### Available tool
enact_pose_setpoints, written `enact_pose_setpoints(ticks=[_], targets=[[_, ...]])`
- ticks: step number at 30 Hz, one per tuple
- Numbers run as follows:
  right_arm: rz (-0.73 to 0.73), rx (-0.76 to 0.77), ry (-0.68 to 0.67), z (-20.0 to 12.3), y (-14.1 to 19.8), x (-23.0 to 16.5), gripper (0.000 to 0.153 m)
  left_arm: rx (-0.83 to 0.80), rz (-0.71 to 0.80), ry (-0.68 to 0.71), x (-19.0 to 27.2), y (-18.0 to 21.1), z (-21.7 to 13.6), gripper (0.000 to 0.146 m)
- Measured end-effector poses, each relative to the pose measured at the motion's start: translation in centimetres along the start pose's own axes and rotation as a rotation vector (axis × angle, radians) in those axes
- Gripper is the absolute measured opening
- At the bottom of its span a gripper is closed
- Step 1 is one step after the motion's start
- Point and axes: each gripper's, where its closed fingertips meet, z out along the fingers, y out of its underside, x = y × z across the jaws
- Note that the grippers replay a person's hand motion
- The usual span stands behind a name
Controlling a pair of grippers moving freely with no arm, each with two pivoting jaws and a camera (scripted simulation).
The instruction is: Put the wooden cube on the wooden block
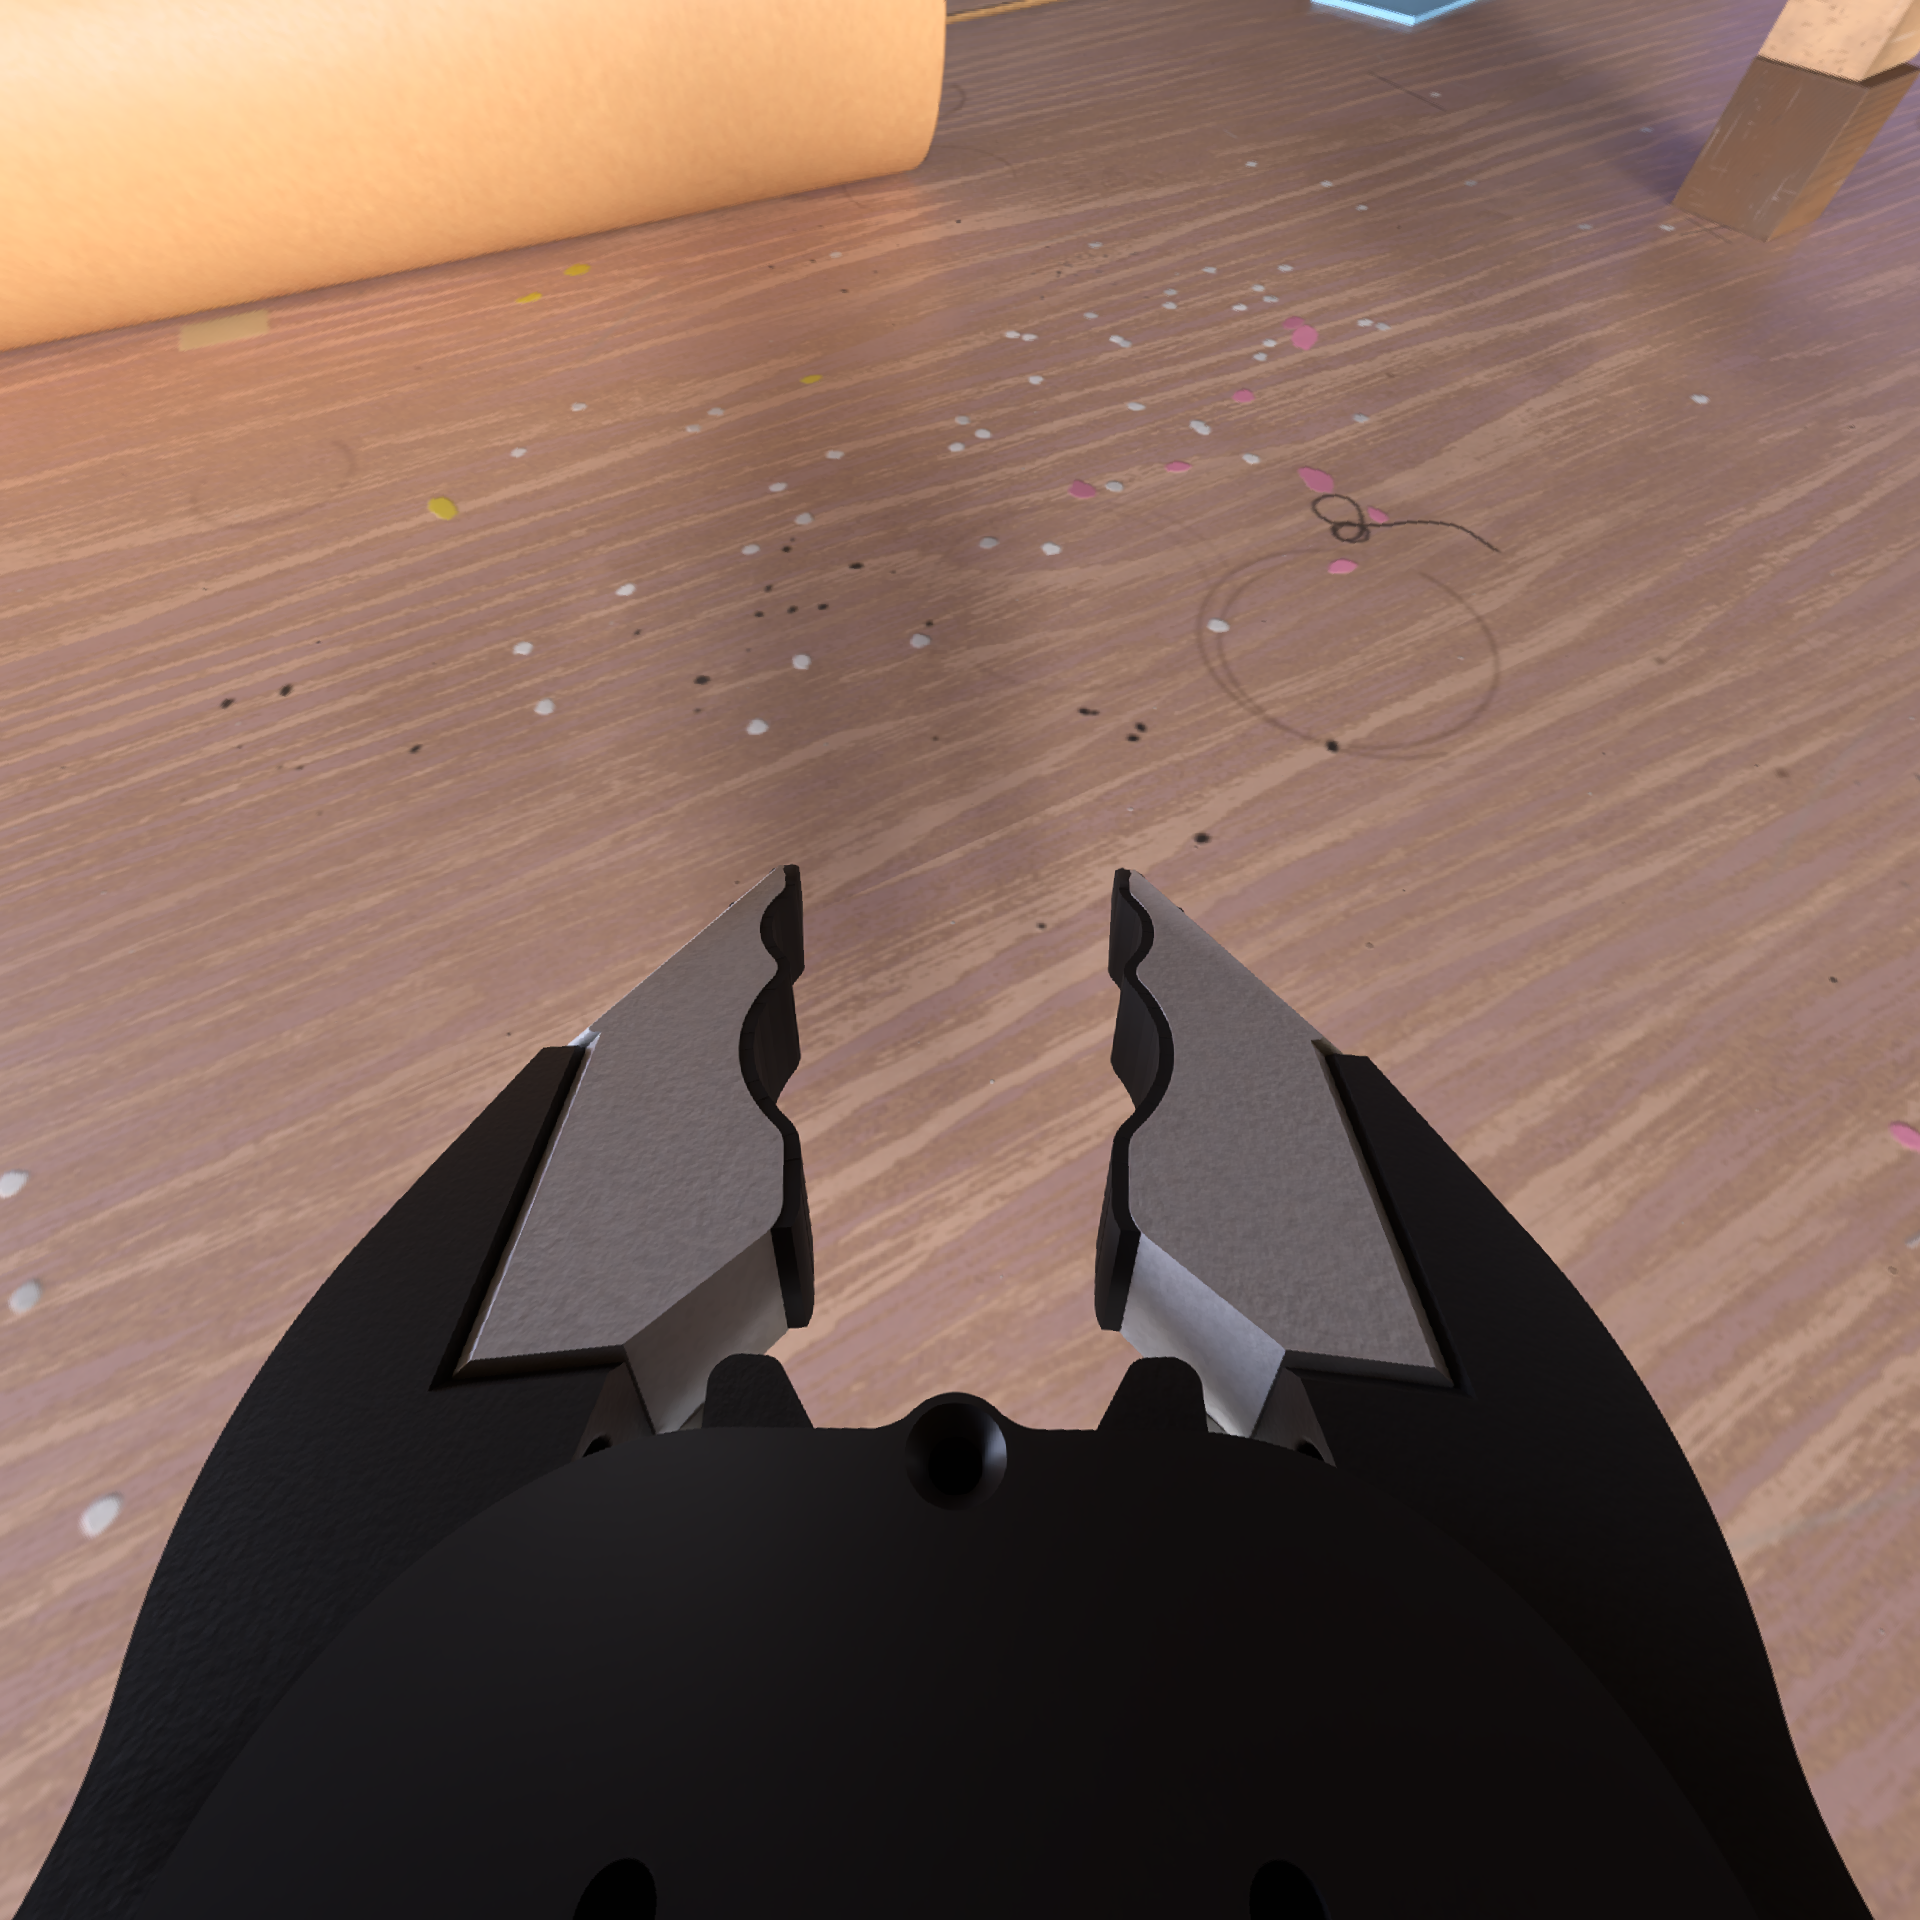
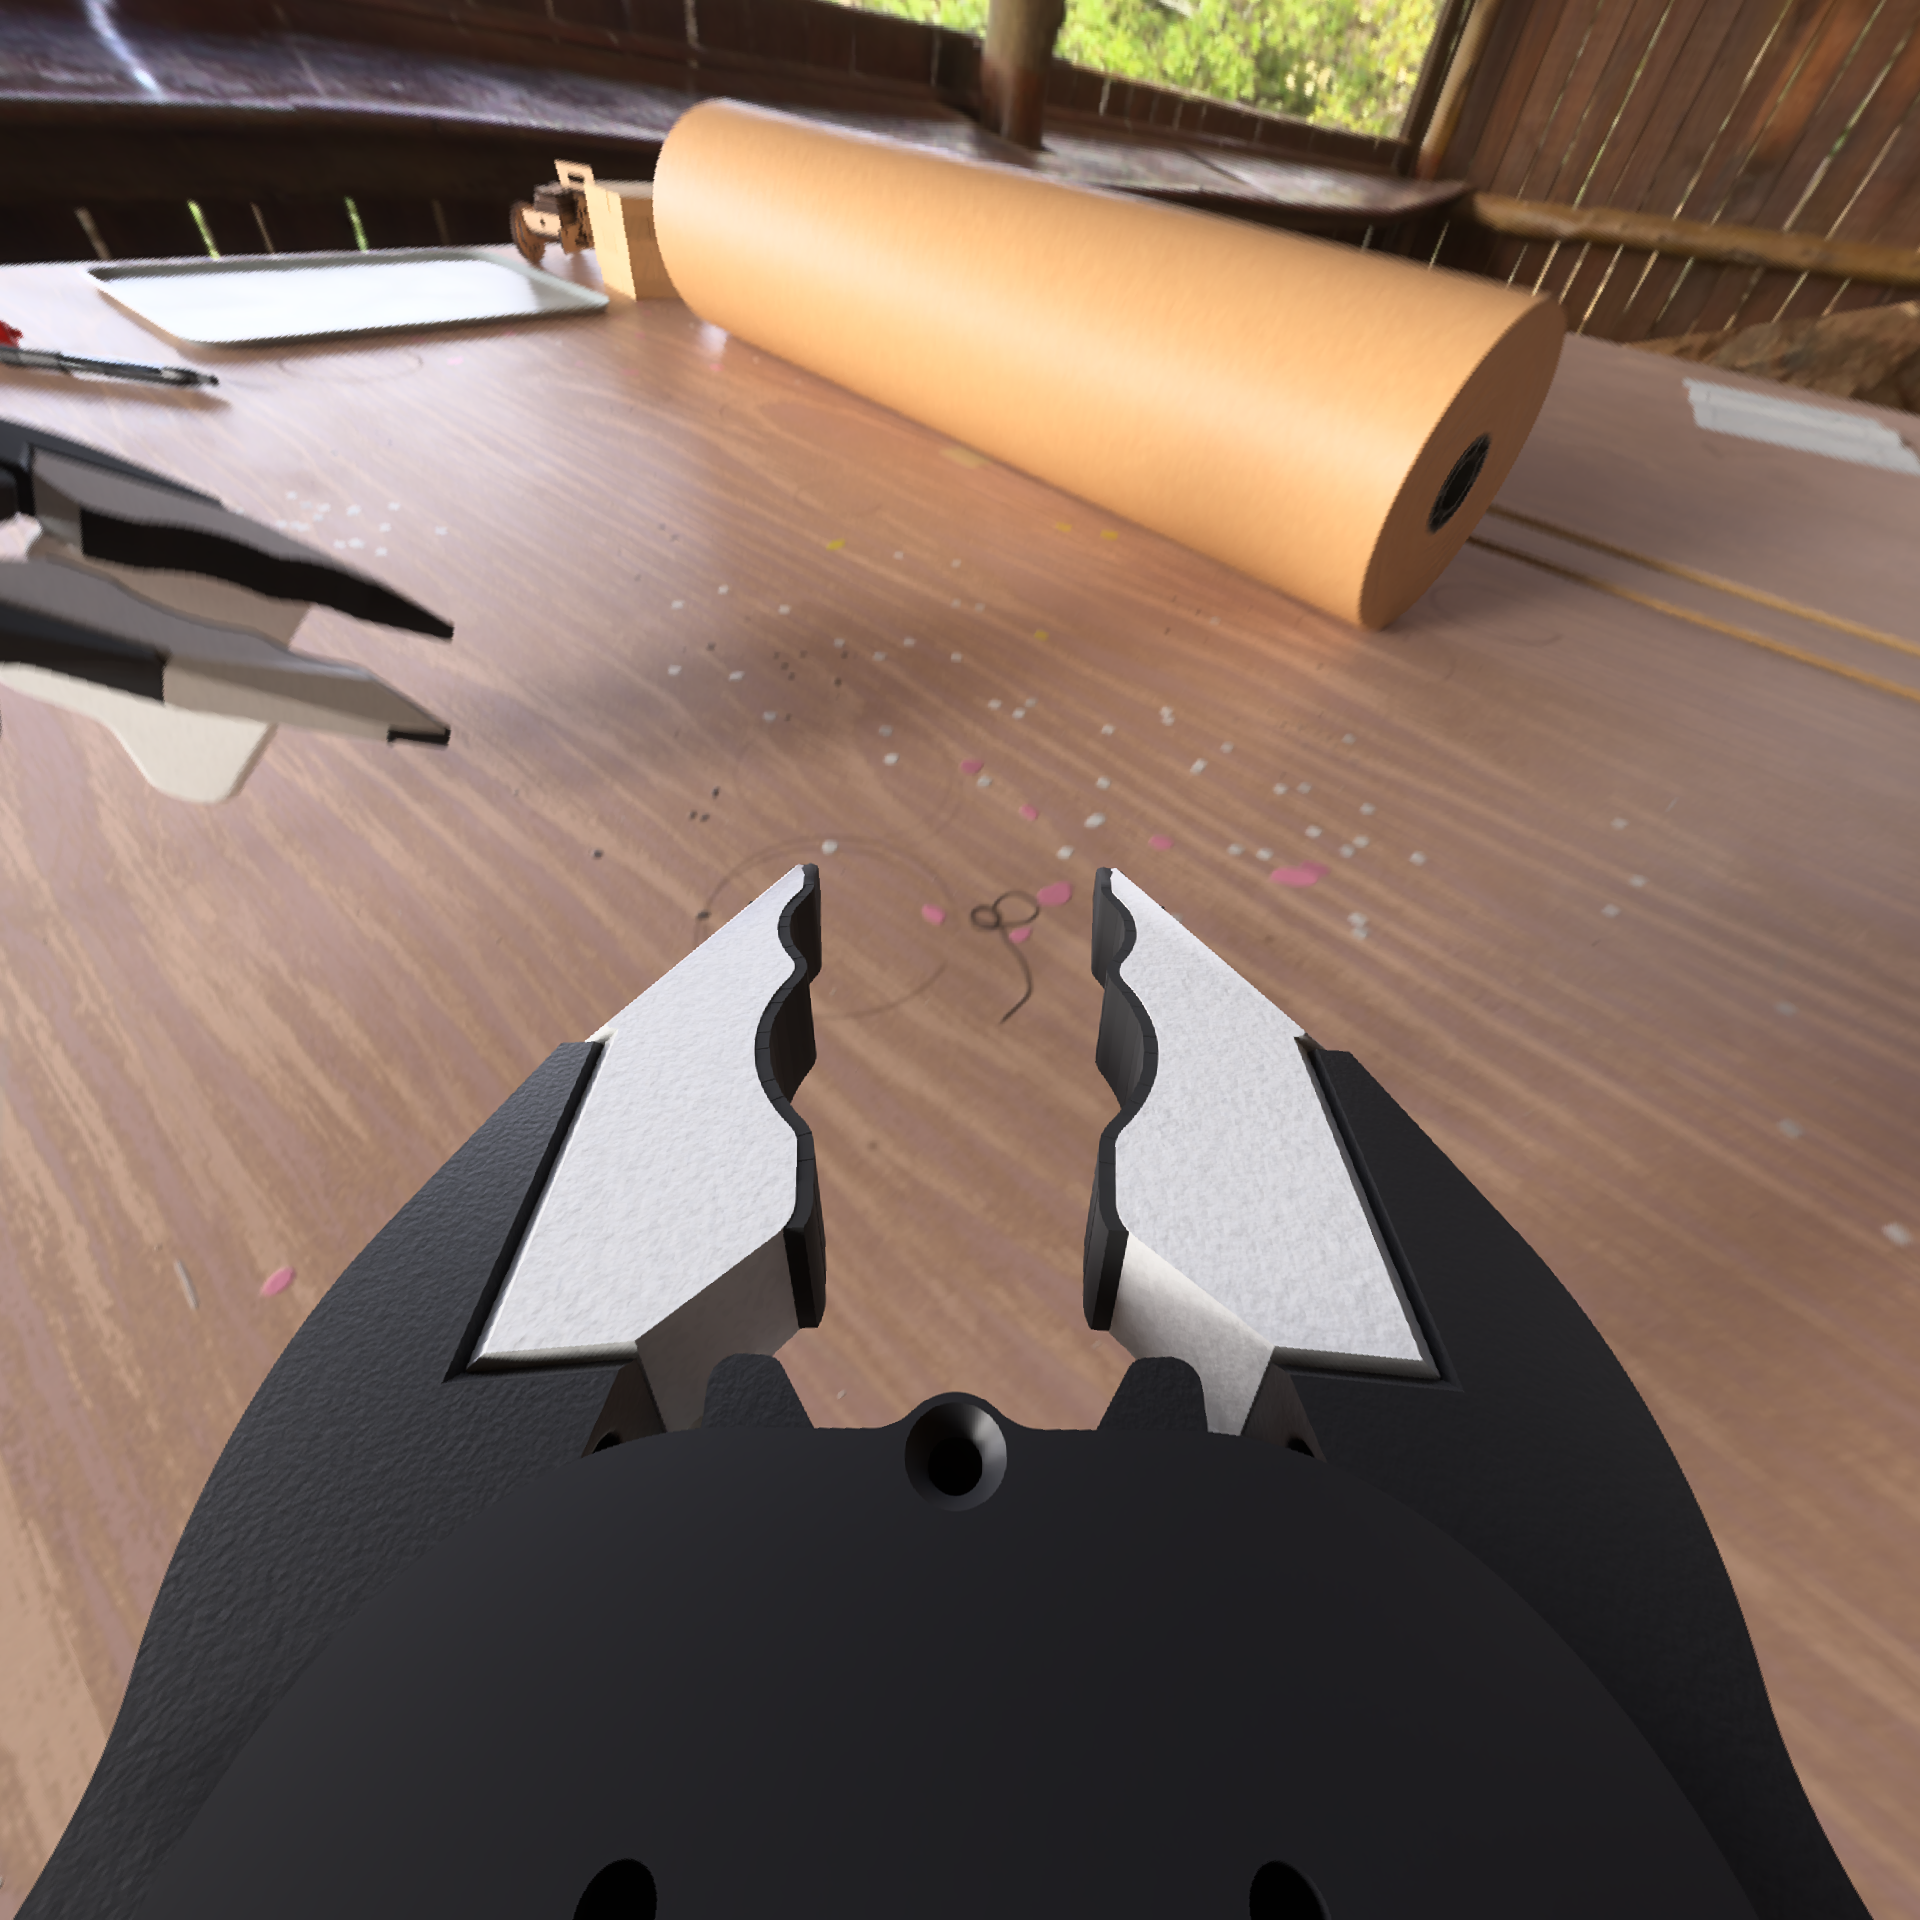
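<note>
In the left wrist view a brown wooden block (image 1: pixel 1766 145) stands on the table at the far top right. A paler wooden piece (image 1: pixel 1834 31) sits over it, cut off by the frame edge; I cannot tell if it is the cube. My left gripper (image 1: pixel 956 873) is open and empty, low over bare table, well short of the block. My right gripper (image 2: pixel 956 873) is open and empty over a pencil circle on the table. The left gripper also shows at the left of the right wrist view (image 2: pixel 449 683), pointing right, jaws apart. No block shows in the right wrist view.
A big roll of tan paper (image 2: pixel 1091 343) lies across the far side of the table (image 2: pixel 1351 1039); it also shows in the left wrist view (image 1: pixel 416 135). A white tray (image 2: pixel 343 296), a pen (image 2: pixel 104 366) and a small wooden model by a box (image 2: pixel 587 223) lie at the far left.
</note>
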Motion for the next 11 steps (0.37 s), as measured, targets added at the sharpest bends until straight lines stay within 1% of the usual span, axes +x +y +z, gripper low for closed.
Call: enact_pose_setpoints(ticks=[3,5,6,7,9,11], targets=[[0.04,-0.041,-0.045,0.2,2.3,-1.1,0.053,0.001,0.018,-0.025,-0.4,-0.1,-0.1,0.059],[0.034,-0.057,-0.06,0.3,2.5,-0.7,0.056,0.0,0.019,-0.023,-0.3,0.0,0.0,0.059],[0.006,-0.065,-0.071,0.3,2.1,-0.2,0.056,-0.007,0.016,-0.015,-0.1,0.1,0.1,0.059],[-0.059,-0.079,-0.073,0.4,1.3,0.7,0.056,-0.014,0.015,-0.004,0.1,0.2,0.2,0.059],[-0.261,-0.132,-0.087,1.1,-0.8,3.1,0.056,-0.022,0.028,0.009,0.6,0.4,0.4,0.059],[-0.449,-0.306,-0.188,2.7,-1.5,5.4,0.057,-0.03,0.045,0.016,1.0,0.5,0.7,0.059]])
